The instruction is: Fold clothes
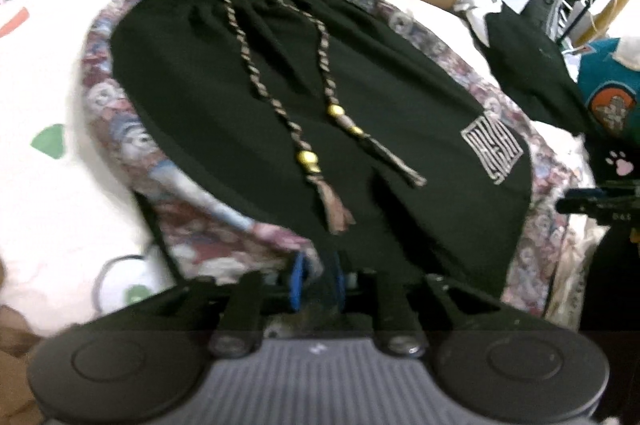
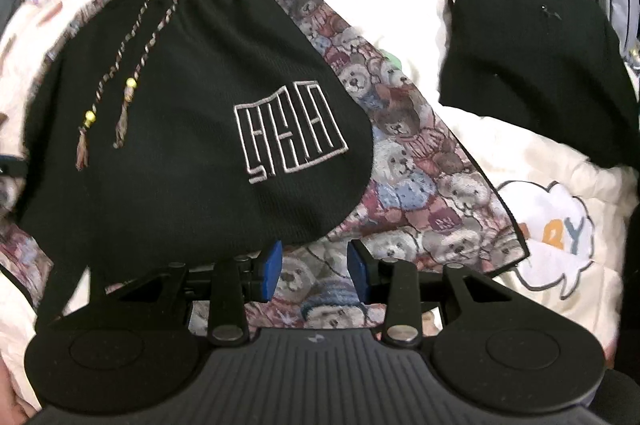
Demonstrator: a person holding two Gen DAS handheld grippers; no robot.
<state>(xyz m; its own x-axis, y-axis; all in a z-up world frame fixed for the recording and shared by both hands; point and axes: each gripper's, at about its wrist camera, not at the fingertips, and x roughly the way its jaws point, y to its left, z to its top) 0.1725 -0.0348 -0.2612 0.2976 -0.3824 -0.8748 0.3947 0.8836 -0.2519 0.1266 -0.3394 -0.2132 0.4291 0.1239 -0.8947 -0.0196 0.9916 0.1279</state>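
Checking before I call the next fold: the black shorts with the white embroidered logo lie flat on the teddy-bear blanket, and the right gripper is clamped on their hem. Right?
Not quite. The right gripper is open, its jaws empty over the teddy-bear blanket, beside the black shorts; the right wrist view shows it.

Both wrists, close above black shorts [image 1: 280,97]

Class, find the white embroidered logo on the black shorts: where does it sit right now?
In the right wrist view the embroidered logo sits mid-frame on the black shorts, right of the beaded drawstrings, near the hem edge bordering the teddy-bear cloth.
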